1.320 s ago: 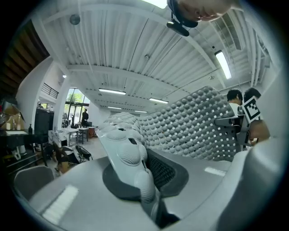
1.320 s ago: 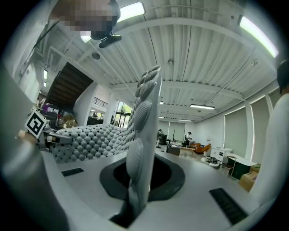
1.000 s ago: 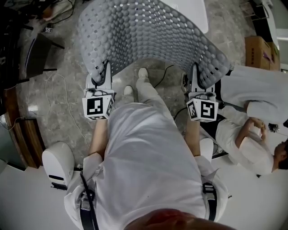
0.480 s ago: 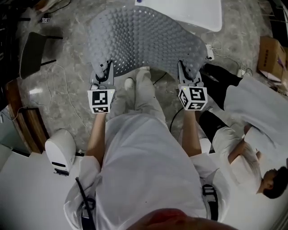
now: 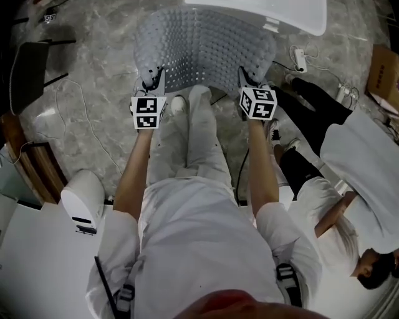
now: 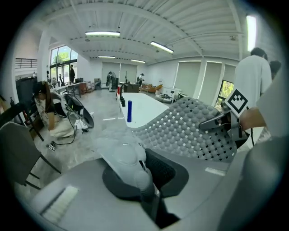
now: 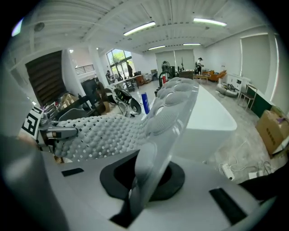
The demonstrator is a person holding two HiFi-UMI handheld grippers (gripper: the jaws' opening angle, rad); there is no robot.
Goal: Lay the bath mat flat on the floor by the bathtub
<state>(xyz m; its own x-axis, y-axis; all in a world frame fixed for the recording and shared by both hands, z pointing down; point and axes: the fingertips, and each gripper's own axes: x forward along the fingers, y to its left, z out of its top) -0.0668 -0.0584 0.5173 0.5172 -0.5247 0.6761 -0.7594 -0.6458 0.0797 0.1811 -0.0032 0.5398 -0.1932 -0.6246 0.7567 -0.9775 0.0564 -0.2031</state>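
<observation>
The grey bubbled bath mat hangs stretched between both grippers over the marble floor, its far edge near the white bathtub. My left gripper is shut on the mat's near left corner, my right gripper on the near right corner. In the left gripper view the mat corner is pinched in the jaws and the sheet runs across to the right gripper. From the right gripper view, the mat edge stands upright in the jaws, with the left gripper beyond.
A person in white crouches at the right. A power strip and a cardboard box lie right of the tub. A white machine and a black chair stand left. A blue bottle rests on the tub.
Both grippers have moved forward toward the bathtub and closer together, carrying the mat. The mat's arch has flattened and its far edge now reaches the tub.
</observation>
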